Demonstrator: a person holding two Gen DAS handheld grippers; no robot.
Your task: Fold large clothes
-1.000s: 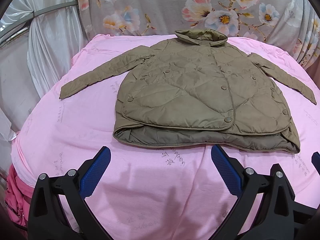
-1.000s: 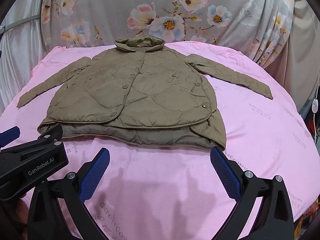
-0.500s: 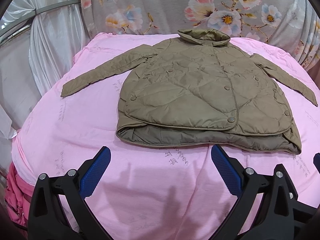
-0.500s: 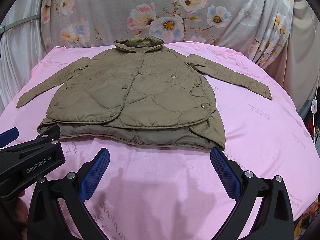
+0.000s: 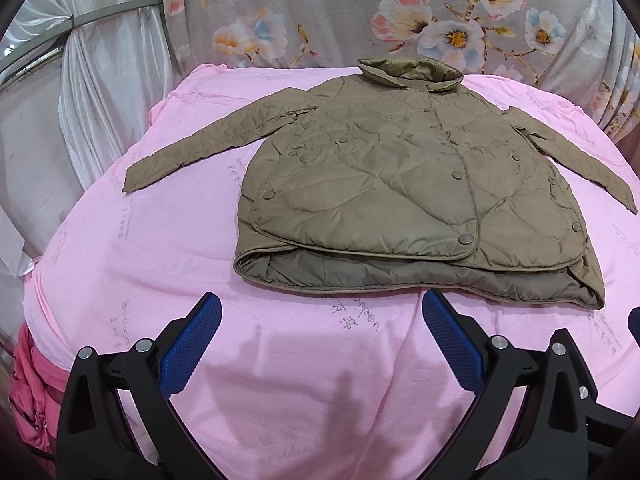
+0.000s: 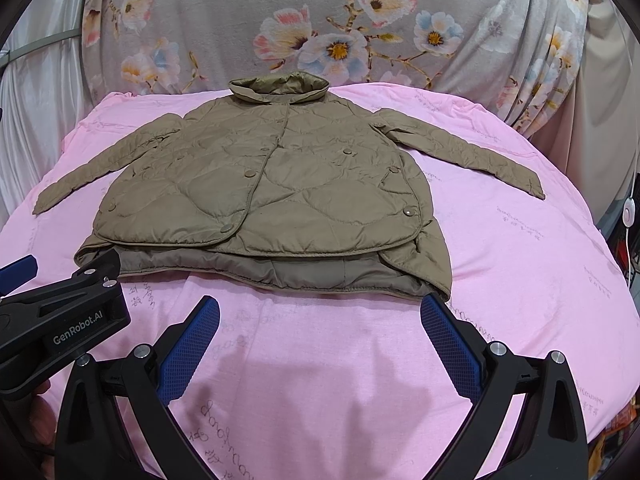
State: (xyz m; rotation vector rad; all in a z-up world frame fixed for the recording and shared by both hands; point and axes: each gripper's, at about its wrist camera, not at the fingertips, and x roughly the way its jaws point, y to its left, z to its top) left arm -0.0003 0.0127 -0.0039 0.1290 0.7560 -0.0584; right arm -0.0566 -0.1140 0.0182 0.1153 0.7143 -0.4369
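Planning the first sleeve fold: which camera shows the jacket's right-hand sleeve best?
Right wrist view: the right-hand sleeve lies fully in frame from shoulder to cuff on the pink sheet. The left wrist view squeezes that sleeve against the distorted image edge.

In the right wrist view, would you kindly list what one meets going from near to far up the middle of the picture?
Right gripper → bare pink sheet → jacket hem → quilted jacket front → jacket collar → floral fabric backdrop.
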